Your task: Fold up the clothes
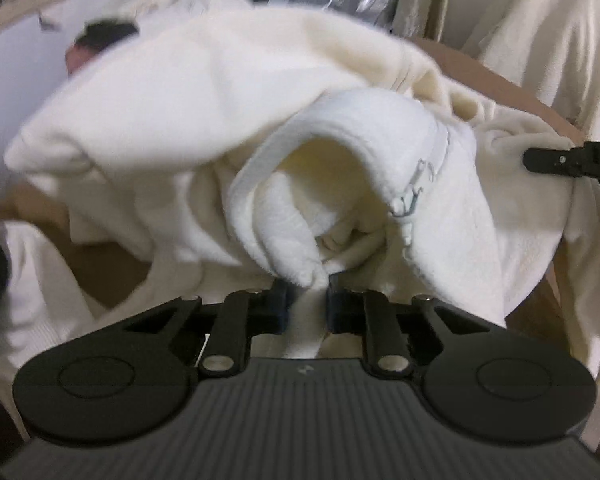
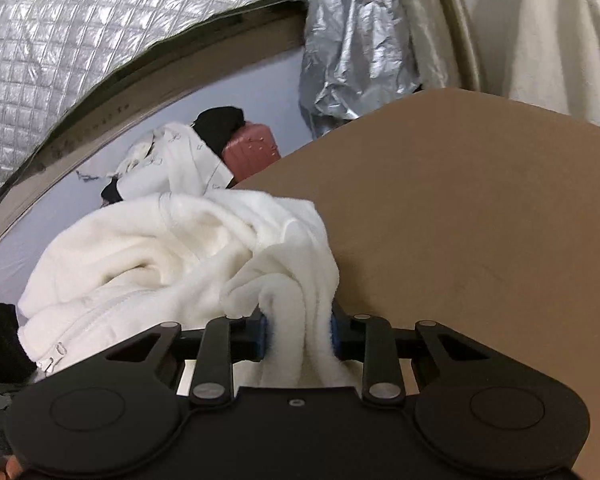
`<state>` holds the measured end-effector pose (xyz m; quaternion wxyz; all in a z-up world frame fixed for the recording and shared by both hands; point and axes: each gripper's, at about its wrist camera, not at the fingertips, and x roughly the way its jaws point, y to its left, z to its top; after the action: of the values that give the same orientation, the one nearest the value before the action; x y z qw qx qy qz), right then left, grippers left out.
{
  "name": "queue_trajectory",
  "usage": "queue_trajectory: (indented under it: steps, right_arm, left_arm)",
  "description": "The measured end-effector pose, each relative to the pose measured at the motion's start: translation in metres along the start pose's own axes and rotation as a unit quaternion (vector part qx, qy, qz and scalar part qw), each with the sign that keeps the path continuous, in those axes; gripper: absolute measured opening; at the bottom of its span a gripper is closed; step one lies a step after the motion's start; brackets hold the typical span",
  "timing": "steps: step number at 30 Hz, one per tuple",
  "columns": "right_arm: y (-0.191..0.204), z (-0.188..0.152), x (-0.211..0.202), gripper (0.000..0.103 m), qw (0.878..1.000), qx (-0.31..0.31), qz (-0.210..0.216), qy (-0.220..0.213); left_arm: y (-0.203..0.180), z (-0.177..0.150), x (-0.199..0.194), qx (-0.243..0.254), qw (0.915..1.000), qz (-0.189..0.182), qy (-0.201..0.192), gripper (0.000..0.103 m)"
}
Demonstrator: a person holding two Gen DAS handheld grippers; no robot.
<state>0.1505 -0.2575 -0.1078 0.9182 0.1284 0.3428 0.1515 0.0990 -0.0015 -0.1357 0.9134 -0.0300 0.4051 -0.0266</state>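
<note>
A cream-white fleece jacket (image 1: 204, 92) with a zipper fills the left wrist view, bunched and lifted over the brown table (image 1: 512, 80). My left gripper (image 1: 307, 286) is shut on a thick fold of it near the collar. In the right wrist view the same fleece jacket (image 2: 148, 256) hangs to the left, its zipper (image 2: 56, 354) low at the left. My right gripper (image 2: 299, 328) is shut on another fold of it. The right gripper's finger (image 1: 560, 160) also shows at the right edge of the left wrist view, pinching the fabric.
The brown table (image 2: 480, 208) spreads to the right. Beyond its edge lie a pile of white and black clothes (image 2: 180, 152) and a pink suitcase (image 2: 252, 150) on a pale floor. Silver quilted sheeting (image 2: 60, 40) and cream curtains (image 2: 540, 40) stand behind.
</note>
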Motion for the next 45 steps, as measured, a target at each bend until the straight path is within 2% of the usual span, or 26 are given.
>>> queue_trajectory:
  steps: [2,5,8,11,17,21,24,25,26,28,30,32,35,38,41,43,45]
  right_arm:
    - [-0.001,-0.001,-0.008,0.03,1.0,0.002,-0.01,-0.006]
    - [0.011,0.007,-0.033,0.028,0.997,-0.034,-0.068,-0.031]
    - [0.011,0.034,-0.071,0.028,0.988,-0.045,-0.137,-0.063]
    - [0.003,0.057,-0.109,0.028,0.982,-0.052,-0.161,-0.077]
    - [-0.014,0.071,-0.163,0.028,0.98,-0.084,-0.178,-0.028]
    - [-0.002,0.069,-0.208,0.028,0.976,-0.131,-0.175,-0.002]
    - [0.003,0.075,-0.218,0.028,0.971,-0.132,-0.198,0.035]
    - [0.007,0.077,-0.219,0.028,0.968,-0.133,-0.207,0.046]
    - [0.011,0.078,-0.221,0.028,0.964,-0.144,-0.217,0.057]
    - [0.025,0.083,-0.218,0.027,0.948,-0.188,-0.245,0.072]
    - [0.04,0.092,-0.208,0.027,0.927,-0.239,-0.275,0.095]
    - [0.051,0.098,-0.198,0.027,0.912,-0.266,-0.291,0.111]
    - [0.071,0.1,-0.178,0.028,0.897,-0.301,-0.296,0.132]
    - [0.097,0.095,-0.162,0.028,0.885,-0.364,-0.252,0.144]
    - [0.091,0.097,-0.122,0.029,0.876,-0.373,-0.246,0.184]
    - [0.086,0.098,-0.095,0.029,0.869,-0.378,-0.241,0.211]
    - [0.073,0.098,-0.064,0.029,0.873,-0.357,-0.236,0.233]
  left_arm:
    - [-0.009,0.001,-0.012,0.016,0.9996,-0.007,-0.023,0.015]
    - [-0.02,0.003,-0.03,0.016,0.9995,-0.025,-0.006,0.015]
    - [-0.034,0.008,-0.048,0.018,0.9993,-0.034,0.001,0.015]
    - [-0.049,0.016,-0.065,0.021,0.9992,-0.033,-0.004,0.015]
    - [-0.077,0.028,-0.098,0.025,0.9992,-0.029,-0.01,0.015]
    - [-0.069,0.008,-0.086,0.018,0.9994,0.014,0.027,0.015]
    - [-0.053,0.002,-0.074,-0.018,0.9984,-0.014,0.052,0.015]
    - [-0.052,0.005,-0.073,-0.023,0.9982,-0.019,0.053,0.014]
    - [-0.058,0.011,-0.076,-0.002,0.9988,-0.013,0.047,0.014]
    - [-0.081,0.026,-0.087,0.084,0.996,0.021,0.021,0.014]
    - [-0.096,0.047,-0.103,0.16,0.9863,0.038,-0.009,0.014]
    - [-0.104,0.071,-0.118,0.216,0.975,0.043,-0.032,0.014]
    - [-0.077,0.121,-0.123,0.175,0.9843,0.02,-0.015,0.014]
    - [-0.043,0.145,-0.116,0.1,0.995,-0.003,0.011,0.014]
    - [-0.017,0.129,-0.107,0.059,0.995,-0.069,0.041,0.016]
    - [-0.002,0.109,-0.092,0.04,0.9906,-0.1,0.085,0.017]
    - [0.015,0.097,-0.075,0.014,0.9858,-0.117,0.119,0.021]
